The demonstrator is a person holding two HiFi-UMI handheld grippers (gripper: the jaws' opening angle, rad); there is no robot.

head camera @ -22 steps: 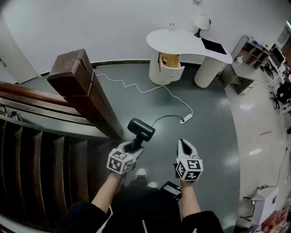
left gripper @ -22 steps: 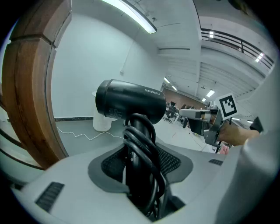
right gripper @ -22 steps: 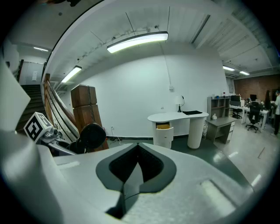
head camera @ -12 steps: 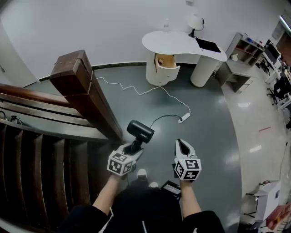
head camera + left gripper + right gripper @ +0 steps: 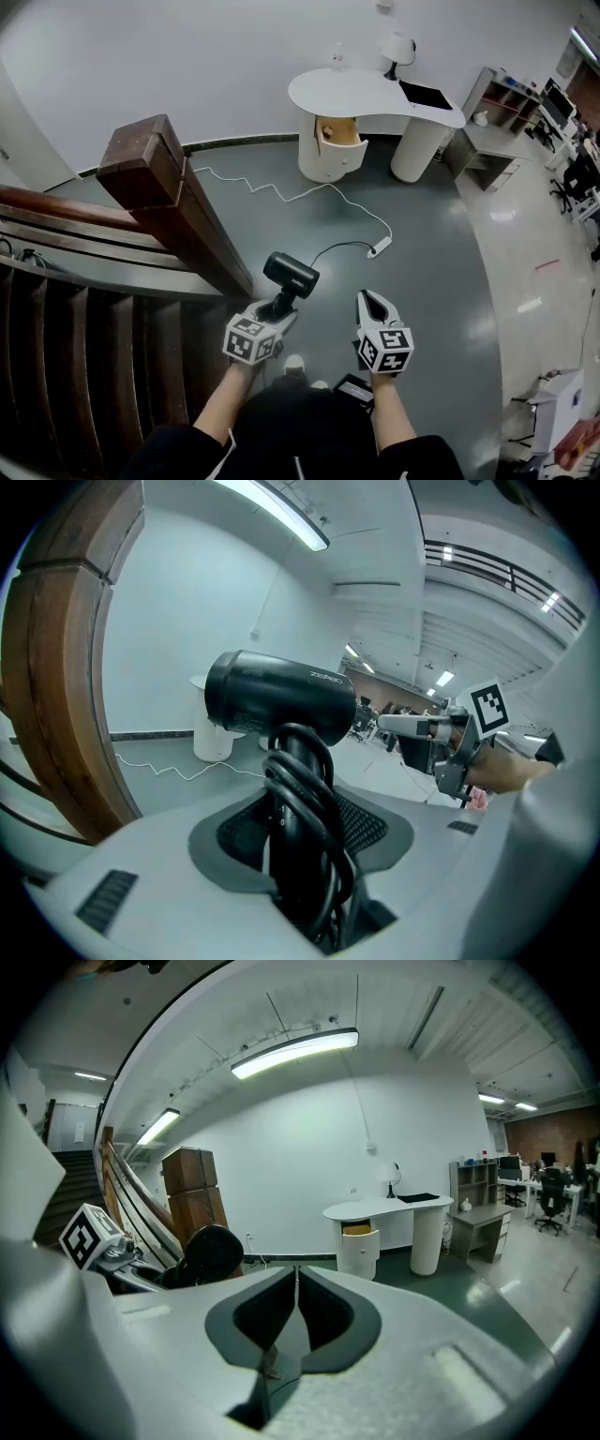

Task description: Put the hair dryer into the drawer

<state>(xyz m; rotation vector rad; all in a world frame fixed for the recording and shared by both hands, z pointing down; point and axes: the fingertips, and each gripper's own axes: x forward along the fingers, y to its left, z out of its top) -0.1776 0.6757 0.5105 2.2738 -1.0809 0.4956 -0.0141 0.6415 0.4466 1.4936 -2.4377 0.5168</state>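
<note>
The left tongs (image 5: 302, 829) clamp the cord-wrapped handle of the black hair dryer (image 5: 279, 701), whose barrel lies crosswise above them, between a brown wooden post (image 5: 56, 667) at left and the right tongs (image 5: 412, 726), seemingly closed, farther right.

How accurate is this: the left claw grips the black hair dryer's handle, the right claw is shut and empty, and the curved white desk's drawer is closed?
Wrong on the drawer: the head view shows the curved white desk with its rounded drawer pulled open, wooden inside visible. The left claw does grip the black hair dryer by its handle; the right claw is shut and empty.
</note>
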